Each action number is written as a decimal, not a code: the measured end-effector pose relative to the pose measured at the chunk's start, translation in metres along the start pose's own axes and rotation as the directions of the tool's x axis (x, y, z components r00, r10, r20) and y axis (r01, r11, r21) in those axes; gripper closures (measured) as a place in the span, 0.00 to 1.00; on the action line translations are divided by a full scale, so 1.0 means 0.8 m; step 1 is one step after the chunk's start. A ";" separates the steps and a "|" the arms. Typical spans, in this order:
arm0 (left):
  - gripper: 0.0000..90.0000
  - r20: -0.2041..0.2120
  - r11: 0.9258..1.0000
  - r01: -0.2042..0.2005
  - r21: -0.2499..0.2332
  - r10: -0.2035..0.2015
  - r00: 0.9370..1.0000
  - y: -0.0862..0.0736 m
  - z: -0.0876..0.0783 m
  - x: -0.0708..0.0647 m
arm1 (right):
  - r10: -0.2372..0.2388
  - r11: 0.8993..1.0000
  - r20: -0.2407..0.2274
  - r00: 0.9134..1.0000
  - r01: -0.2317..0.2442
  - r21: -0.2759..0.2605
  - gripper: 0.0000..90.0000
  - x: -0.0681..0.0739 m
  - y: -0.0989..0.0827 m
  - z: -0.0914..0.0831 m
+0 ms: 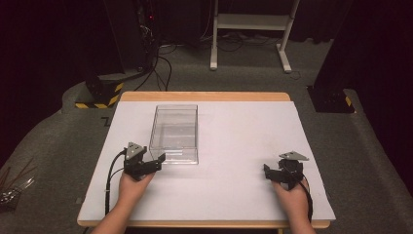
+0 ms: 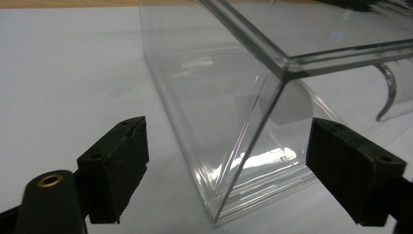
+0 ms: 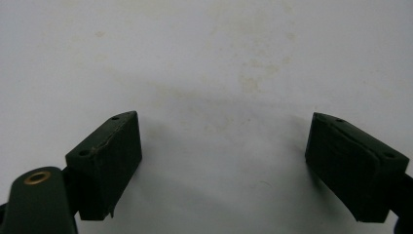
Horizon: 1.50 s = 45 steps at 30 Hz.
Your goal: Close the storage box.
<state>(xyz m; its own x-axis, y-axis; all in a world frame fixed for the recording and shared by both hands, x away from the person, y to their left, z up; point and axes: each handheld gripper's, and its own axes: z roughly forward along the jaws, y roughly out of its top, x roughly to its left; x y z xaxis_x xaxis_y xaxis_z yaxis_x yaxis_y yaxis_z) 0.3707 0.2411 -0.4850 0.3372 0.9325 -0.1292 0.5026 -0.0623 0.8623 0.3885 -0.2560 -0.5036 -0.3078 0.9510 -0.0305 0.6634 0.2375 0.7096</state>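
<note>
Between my left gripper's (image 2: 226,170) black fingers (image 2: 117,168) I see the colourless clear box (image 1: 174,134). Beyond my right gripper's (image 3: 224,165) black fingers (image 3: 107,161), the white table cover (image 3: 219,58) shows faint yellowish stains.

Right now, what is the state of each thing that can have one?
clear plastic box: upright on the table, open at the top, nothing inside.
left gripper: open, jaws either side of the box's near corner, not touching.
right gripper: open, holding nothing, over the white table cover.
</note>
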 end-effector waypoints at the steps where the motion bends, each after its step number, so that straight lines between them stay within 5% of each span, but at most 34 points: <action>1: 0.18 -0.001 1.000 0.004 -0.001 -0.004 1.000 0.000 0.001 0.001 | 0.000 1.000 0.000 1.000 0.000 0.000 0.15 0.000 0.000 0.000; 20: 0.21 -0.011 1.000 0.005 0.019 -0.005 1.000 0.006 0.012 0.001 | 0.000 1.000 0.000 1.000 0.000 0.000 0.15 0.000 0.000 0.000; 45: 0.23 0.061 0.998 -0.006 0.064 0.003 0.998 -0.010 -0.041 0.012 | 0.000 1.000 -0.001 1.000 0.000 0.000 0.15 0.000 0.000 0.000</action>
<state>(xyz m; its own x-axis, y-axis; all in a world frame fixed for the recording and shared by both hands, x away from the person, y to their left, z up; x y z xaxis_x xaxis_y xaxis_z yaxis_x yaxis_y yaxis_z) 0.3434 0.2623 -0.4770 0.3862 0.9090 -0.1564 0.5501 -0.0909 0.8301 0.3886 -0.2561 -0.5036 -0.3082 0.9509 -0.0299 0.6635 0.2374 0.7095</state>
